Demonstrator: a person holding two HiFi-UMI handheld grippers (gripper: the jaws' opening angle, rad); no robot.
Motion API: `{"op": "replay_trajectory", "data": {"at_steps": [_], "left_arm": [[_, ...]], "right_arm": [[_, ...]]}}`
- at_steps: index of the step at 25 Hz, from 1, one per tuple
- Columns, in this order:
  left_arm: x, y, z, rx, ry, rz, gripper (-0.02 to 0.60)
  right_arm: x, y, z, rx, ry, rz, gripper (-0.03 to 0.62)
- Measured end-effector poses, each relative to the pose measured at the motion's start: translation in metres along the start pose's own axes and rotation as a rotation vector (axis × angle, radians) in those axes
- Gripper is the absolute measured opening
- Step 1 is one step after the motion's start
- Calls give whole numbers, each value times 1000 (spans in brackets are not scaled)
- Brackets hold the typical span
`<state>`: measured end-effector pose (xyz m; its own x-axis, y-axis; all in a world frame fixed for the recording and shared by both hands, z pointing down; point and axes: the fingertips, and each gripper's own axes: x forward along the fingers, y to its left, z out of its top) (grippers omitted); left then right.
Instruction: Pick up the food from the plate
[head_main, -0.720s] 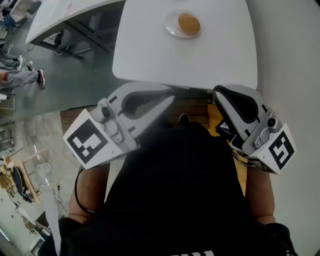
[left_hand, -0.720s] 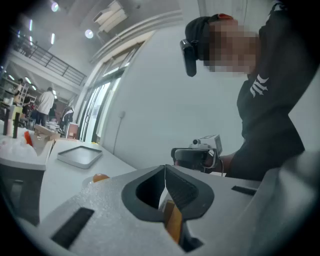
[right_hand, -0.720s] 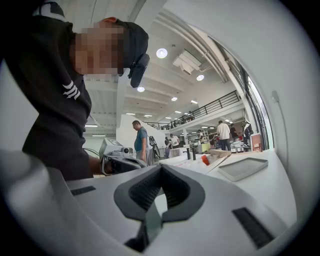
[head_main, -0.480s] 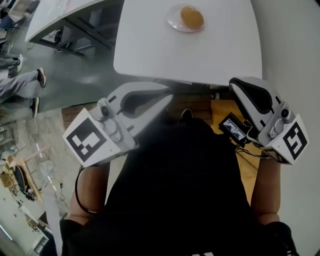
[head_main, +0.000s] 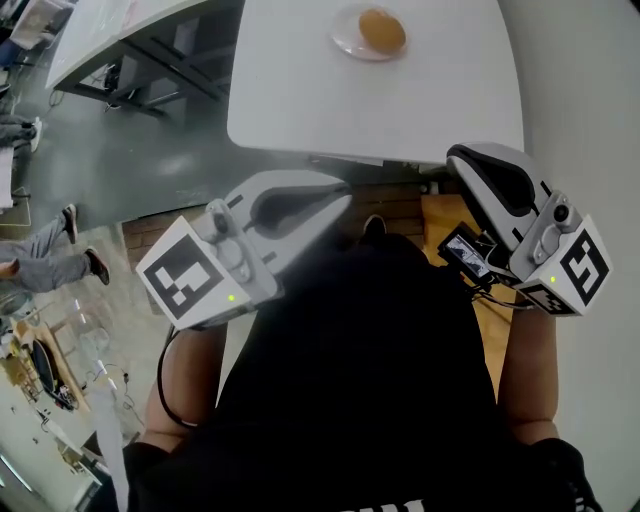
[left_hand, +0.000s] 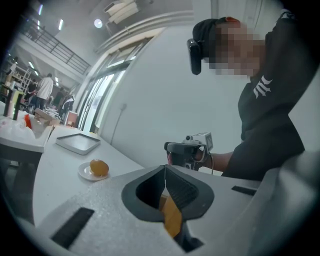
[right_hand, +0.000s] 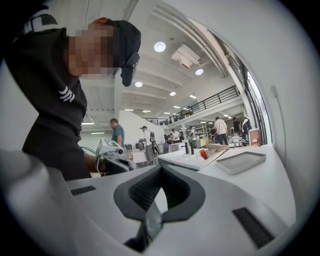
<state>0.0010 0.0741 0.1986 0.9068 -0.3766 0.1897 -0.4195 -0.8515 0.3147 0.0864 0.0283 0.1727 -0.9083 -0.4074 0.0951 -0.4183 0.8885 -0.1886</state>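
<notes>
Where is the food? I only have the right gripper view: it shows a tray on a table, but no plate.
Observer: The head view shows the round orange-brown food on a small plate on the white table, ahead of the person. Neither gripper is touching it.
Operator: Does the left gripper hold anything?
Observer: No. The left gripper view shows the left gripper with its jaws together and nothing between them.
Operator: How does the plate sit relative to the tray?
Observer: In the left gripper view the plate lies in front of the tray and apart from it.
</notes>
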Motion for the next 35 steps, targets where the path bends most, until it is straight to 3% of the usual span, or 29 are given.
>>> {"op": "replay_trajectory", "data": {"at_steps": [4,12,19,26,30,35], "left_arm": [[-2,1,-3,11,-20,9,5],[-9,17,12,92,-61,27,5],[-13,40,35,142,-86,-27,5],[-10,53,33,157,-76,-28,6],[-4,63,35,166,-65,-24,5],[-2,63,49,172,-55,-26,6]], "right_arm": [[-11,-2,7,19,-81,-53,5],[-19,3,15,-8,-92,-122,5],[-5,3,26,-11,-90,-196,6],[2,14,21,-36,-38,-201,10],[3,8,23,-14,-45,-195,71],[8,-1,34,0,-50,-194,74]]}}
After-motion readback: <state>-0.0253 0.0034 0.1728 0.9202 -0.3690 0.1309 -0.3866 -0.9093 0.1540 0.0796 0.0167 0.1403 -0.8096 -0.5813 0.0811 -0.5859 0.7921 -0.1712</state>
